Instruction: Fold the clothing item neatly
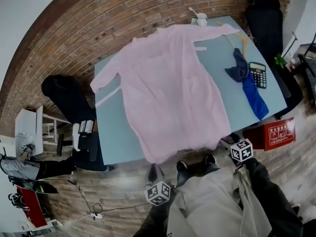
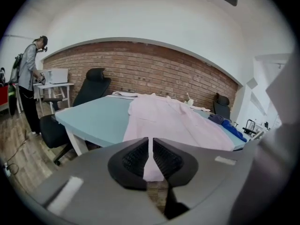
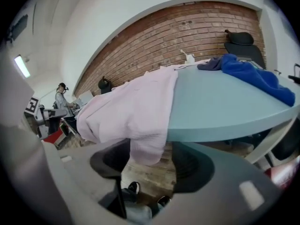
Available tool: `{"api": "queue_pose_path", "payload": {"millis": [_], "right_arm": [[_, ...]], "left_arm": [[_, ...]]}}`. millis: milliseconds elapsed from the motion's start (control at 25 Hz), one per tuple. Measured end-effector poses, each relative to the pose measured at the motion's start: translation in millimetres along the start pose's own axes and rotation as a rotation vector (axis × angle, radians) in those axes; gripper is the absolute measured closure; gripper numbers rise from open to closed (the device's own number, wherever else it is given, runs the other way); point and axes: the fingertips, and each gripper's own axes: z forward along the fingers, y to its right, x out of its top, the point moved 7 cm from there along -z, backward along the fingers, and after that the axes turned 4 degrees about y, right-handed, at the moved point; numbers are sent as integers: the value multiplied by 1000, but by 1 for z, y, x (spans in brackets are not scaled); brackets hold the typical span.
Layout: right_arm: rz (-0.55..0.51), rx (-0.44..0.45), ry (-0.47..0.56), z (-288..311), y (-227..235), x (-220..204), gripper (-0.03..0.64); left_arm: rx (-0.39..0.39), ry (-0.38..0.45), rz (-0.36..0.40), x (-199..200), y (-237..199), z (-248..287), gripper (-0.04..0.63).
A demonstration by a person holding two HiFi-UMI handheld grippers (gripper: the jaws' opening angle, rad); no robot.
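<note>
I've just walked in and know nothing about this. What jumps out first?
A big pale pink garment lies spread across the light blue table, its hem hanging over the near edge. A blue cloth and a calculator sit at the table's right side. The right gripper, jaws open, frames a hanging corner of the hem.

I count 2 grippers: left gripper [image 2: 151, 156], right gripper [image 3: 150, 165]. Ahead of both: 1 robe [image 1: 168, 88], 1 table [image 1: 222, 102]. Beyond right fingers [image 3: 192, 165]: 1 blue cloth [image 1: 249, 80], 1 calculator [image 1: 257, 74], 1 cup [image 1: 201, 19]. 2 chairs: chair [image 1: 66, 98] beyond left fingers [image 2: 136, 158], chair [image 1: 264, 14] far beyond right.
</note>
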Motion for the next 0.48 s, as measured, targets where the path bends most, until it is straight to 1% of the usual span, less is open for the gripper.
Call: {"api": "queue_pose_path", "payload": {"millis": [80, 120, 200, 240, 280, 400, 480], "right_arm": [[-21, 43, 1, -6, -7, 1, 369], [-40, 49, 6, -11, -11, 2, 414], [-79, 39, 30, -24, -15, 10, 580], [-79, 45, 45, -31, -17, 14, 600], [-64, 65, 60, -38, -18, 19, 603], [20, 159, 90, -52, -20, 37, 603], [95, 212, 104, -60, -19, 45, 603]], "left_arm": [[55, -20, 6, -10, -14, -4, 541], [76, -32, 12, -16, -20, -6, 523], [106, -54, 7, -28, -32, -9, 482], [112, -61, -12, -34, -38, -10, 452], [113, -63, -42, -41, -43, -11, 422], [101, -66, -140, -60, -61, -5, 368], [71, -85, -155, -68, -70, 1, 298]]}}
